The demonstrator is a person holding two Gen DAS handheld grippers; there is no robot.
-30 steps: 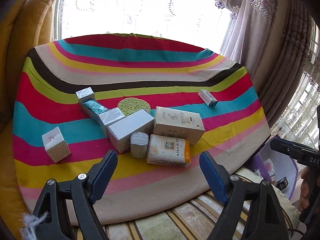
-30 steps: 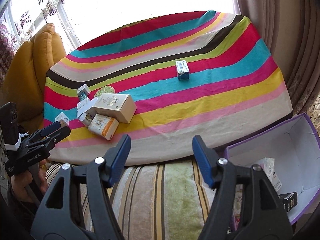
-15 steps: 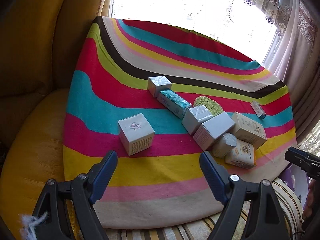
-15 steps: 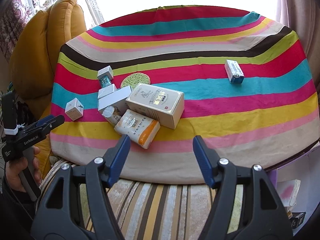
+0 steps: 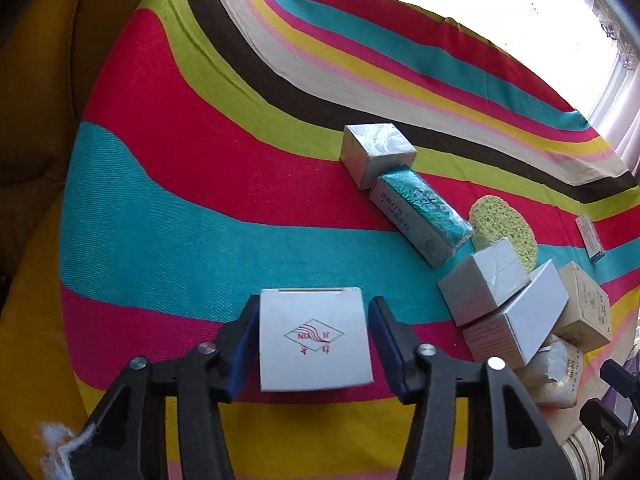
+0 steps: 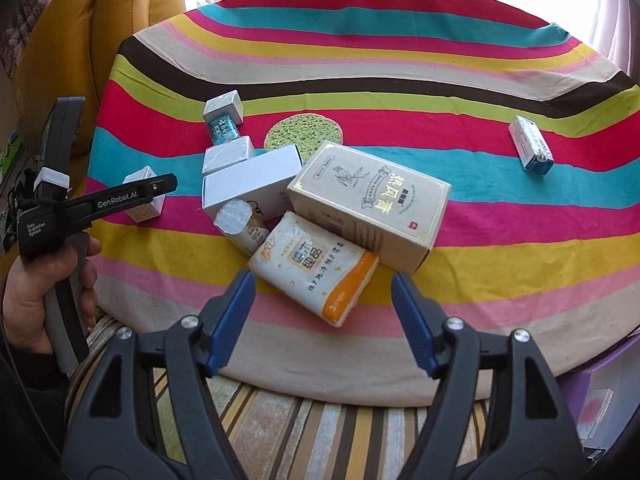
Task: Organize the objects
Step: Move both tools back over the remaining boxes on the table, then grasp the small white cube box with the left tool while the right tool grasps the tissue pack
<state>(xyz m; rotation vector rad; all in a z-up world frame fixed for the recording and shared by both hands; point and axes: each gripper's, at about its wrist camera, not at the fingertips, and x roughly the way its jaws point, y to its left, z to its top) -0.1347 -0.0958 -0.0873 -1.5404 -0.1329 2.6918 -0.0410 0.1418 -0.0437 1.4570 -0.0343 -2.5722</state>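
Note:
My left gripper (image 5: 314, 316) has its blue pads on both sides of a small white cube box with a red logo (image 5: 314, 338) at the table's left side; the pads touch its sides. In the right wrist view this left gripper (image 6: 160, 188) sits over the same box (image 6: 140, 174). My right gripper (image 6: 322, 292) is open and empty, just in front of an orange-and-white tissue pack (image 6: 316, 270). Behind the pack lie a beige tea box (image 6: 370, 204), a white box (image 6: 250, 186) and a small roll (image 6: 240, 222).
The striped tablecloth (image 6: 400, 60) covers a round table. A silver box (image 5: 376, 152), a teal box (image 5: 420, 210), a green sponge (image 5: 502, 228) and a blue-white box (image 6: 530, 144) lie on it. A yellow armchair (image 6: 80, 40) stands left; a purple bin (image 6: 600, 396) lower right.
My left gripper moved forward to the white cube box and closed its pads on its sides. My right gripper moved closer to the tissue pack, still open.

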